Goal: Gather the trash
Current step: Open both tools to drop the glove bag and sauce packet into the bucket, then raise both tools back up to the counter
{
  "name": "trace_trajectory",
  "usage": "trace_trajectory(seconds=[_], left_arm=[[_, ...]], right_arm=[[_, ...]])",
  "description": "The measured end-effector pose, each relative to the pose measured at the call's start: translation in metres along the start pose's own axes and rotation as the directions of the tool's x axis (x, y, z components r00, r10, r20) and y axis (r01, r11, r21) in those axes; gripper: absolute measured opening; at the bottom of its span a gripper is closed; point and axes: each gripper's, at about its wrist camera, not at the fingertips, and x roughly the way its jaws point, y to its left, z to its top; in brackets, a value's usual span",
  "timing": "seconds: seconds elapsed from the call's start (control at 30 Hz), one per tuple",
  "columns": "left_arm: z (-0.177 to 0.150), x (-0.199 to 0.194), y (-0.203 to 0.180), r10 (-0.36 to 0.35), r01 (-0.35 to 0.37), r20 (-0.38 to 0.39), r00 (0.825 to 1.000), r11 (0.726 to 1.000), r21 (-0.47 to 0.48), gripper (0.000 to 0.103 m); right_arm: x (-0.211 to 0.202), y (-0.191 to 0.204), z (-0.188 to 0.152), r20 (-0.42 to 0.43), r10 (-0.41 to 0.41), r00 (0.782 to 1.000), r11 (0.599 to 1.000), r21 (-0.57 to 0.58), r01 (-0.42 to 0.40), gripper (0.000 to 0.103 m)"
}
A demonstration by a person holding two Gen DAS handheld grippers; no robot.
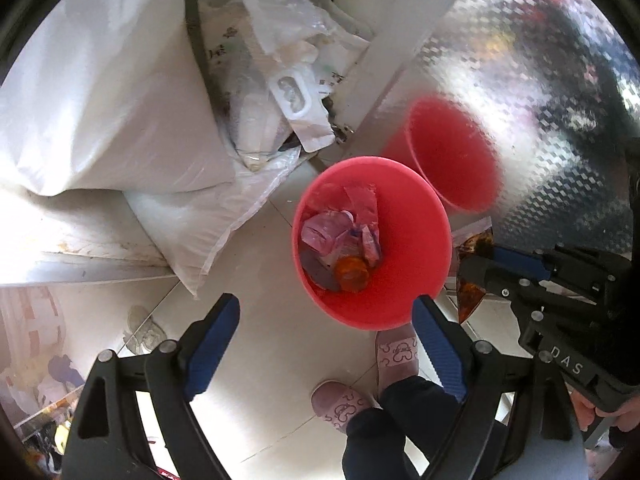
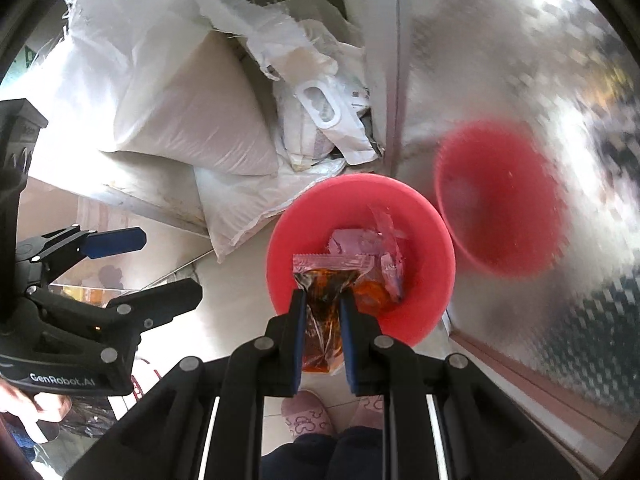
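Hovering at left, the left gripper point(image 1: 326, 322) points down at the floor with its fingers spread wide and nothing between them. The red bin point(image 2: 424, 236), part-filled with wrappers, stands on the floor just ahead. At right, the right gripper point(image 2: 323, 306) is clamped on a sauce packet point(image 2: 326, 280), whose long axis runs along the fingers, its top over the bin's near rim.
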Motion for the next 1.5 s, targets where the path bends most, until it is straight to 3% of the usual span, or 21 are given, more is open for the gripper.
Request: trace_trajectory(seconds=[0.13, 0.2, 0.37, 0.67, 0.97, 1.17, 1.3, 1.5], left_arm=[[0.0, -0.006, 0.005, 0.003, -0.003, 0.014, 1.0, 1.0, -0.028, 0.086], [-0.002, -0.011, 0.004, 0.013, -0.012, 0.017, 1.0, 0.999, -0.033, 0.087], [-0.01, -0.027, 0.003, 0.025, -0.023, 0.023, 0.999, 0.999, -0.047, 0.087], [-0.028, -0.093, -0.011, 0.055, -0.052, 0.054, 0.997, 0.997, -0.059, 0.087], [-0.042, -0.22, -0.037, 0.061, -0.049, 0.131, 0.989, 0.994, -0.094, 0.087], [-0.042, -0.317, -0.066, 0.088, -0.072, 0.203, 0.975, 0.994, -0.087, 0.087], [-0.041, -0.377, -0.082, 0.091, -0.075, 0.256, 0.962, 0.995, -0.071, 0.087], [-0.035, -0.452, -0.104, 0.097, -0.083, 0.345, 0.934, 0.995, -0.055, 0.089]], right_arm=[[-0.001, 0.005, 0.004, -0.017, -0.002, 1.0, 0.999, -0.036, 0.001, 0.021], [-0.002, 0.007, 0.004, -0.009, -0.008, 1.0, 0.999, -0.051, 0.007, 0.052], [-0.012, 0.014, 0.003, 0.014, -0.032, 0.999, 0.995, -0.092, 0.033, 0.063], [-0.068, 0.035, -0.004, 0.049, -0.089, 0.995, 0.991, -0.1, 0.094, 0.07], [-0.186, 0.071, -0.005, 0.152, -0.103, 0.983, 0.981, -0.146, 0.126, 0.07], [-0.274, 0.086, -0.003, 0.206, -0.111, 0.972, 0.98, -0.139, 0.142, 0.072], [-0.333, 0.095, 0.001, 0.265, -0.129, 0.956, 0.975, -0.14, 0.17, 0.074], [-0.41, 0.108, 0.002, 0.372, -0.169, 0.913, 0.968, -0.11, 0.224, 0.078]])
